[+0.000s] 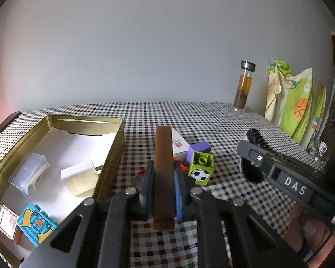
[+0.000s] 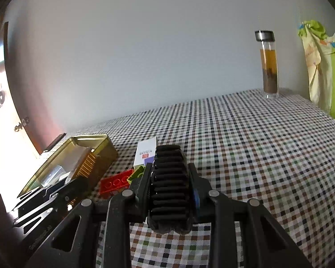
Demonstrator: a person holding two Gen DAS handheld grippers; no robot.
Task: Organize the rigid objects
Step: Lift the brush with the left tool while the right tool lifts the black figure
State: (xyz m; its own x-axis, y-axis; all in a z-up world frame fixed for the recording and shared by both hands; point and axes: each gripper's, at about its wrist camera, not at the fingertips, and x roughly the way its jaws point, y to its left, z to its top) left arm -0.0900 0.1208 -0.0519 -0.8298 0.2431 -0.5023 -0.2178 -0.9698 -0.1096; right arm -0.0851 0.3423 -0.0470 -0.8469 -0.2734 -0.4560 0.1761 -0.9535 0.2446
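My left gripper (image 1: 164, 164) is shut on a long brown bar (image 1: 163, 143) that sticks out forward, just right of an open gold tin (image 1: 114, 149). In the tin lie a clear plastic box (image 1: 29, 174), a pale translucent block (image 1: 80, 178) and a blue star-patterned block (image 1: 36, 225). My right gripper (image 2: 169, 167) is shut on a black ribbed object (image 2: 169, 187), held above the checked cloth. On the cloth between them lie a green football block (image 1: 201, 167), a purple block (image 1: 198, 148), a white box (image 1: 179, 145) and a red brick (image 2: 116, 182).
A tall glass bottle (image 2: 269, 64) of brown liquid stands at the far right of the checked table (image 2: 256, 156), against the wall. A green and yellow patterned cloth (image 1: 294, 102) hangs past the table's right edge. The right gripper (image 1: 251, 154) shows at the right of the left wrist view.
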